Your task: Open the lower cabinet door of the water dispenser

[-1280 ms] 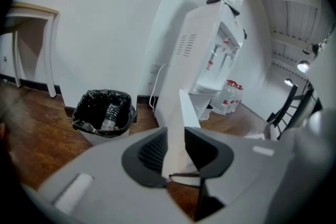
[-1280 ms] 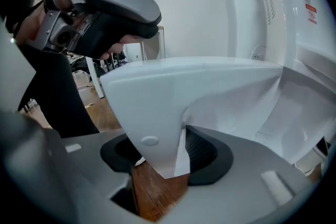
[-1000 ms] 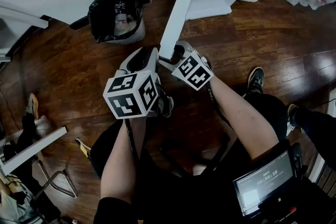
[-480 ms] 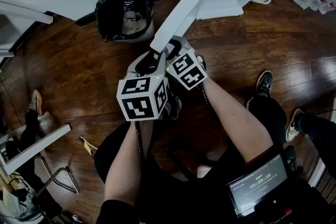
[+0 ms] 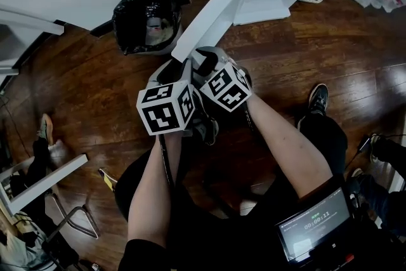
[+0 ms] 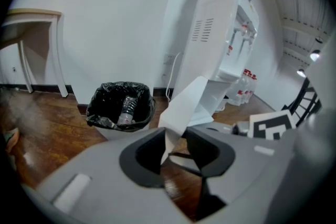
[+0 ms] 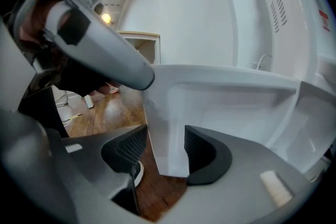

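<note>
Right gripper (image 7: 165,152) clamps the cabinet door (image 7: 167,113) edge; left gripper (image 6: 176,147) opening around it, seemingly loose.

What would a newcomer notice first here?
The white cabinet door stands swung open at top centre, its edge between the opening jaws of the left gripper and the closing jaws of the right gripper. Beside it, a black-lined waste bin holding a plastic bottle sits on the dark wooden floor.

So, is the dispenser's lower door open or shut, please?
Open: the door stands swung well out from the dispenser.
</note>
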Tool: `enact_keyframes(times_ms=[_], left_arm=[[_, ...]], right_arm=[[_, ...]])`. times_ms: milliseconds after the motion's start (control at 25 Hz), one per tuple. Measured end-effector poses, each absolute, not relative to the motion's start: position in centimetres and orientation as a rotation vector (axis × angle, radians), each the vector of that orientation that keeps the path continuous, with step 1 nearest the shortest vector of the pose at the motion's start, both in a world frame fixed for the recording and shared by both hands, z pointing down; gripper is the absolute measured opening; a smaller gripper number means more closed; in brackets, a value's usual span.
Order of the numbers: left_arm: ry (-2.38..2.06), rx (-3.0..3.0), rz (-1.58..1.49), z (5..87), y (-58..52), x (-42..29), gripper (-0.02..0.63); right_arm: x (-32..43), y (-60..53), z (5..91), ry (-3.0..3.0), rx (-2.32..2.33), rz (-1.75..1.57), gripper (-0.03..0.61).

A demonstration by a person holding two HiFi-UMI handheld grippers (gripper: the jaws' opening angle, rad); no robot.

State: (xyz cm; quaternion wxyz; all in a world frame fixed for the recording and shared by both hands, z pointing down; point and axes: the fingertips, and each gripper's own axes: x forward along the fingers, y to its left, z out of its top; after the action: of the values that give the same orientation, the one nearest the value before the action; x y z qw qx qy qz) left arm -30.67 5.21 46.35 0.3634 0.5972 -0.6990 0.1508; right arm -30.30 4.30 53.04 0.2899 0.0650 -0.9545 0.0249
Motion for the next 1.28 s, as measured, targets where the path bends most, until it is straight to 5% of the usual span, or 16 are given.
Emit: enact_keyframes(times_ms=[640, 1000, 1280], left_arm=[[-1.882, 1.415, 0.439, 46.0, 6.1, -29.8, 0.142], [-1.732, 1.756, 0.064, 34.7, -0.1, -19.0, 0.132], [-1.622, 2.053, 0.032, 28.4, -4.9, -9.0, 0.123]], right_arm=[[-17.4, -1.6, 44.0, -2.607, 0.399, 0.087, 0.196], [-9.8, -5.0, 38.0, -2.698, 0.602, 0.156, 0.142], [-2.9, -9.3, 31.1, -2.792, 0.827, 0.282, 0.03]])
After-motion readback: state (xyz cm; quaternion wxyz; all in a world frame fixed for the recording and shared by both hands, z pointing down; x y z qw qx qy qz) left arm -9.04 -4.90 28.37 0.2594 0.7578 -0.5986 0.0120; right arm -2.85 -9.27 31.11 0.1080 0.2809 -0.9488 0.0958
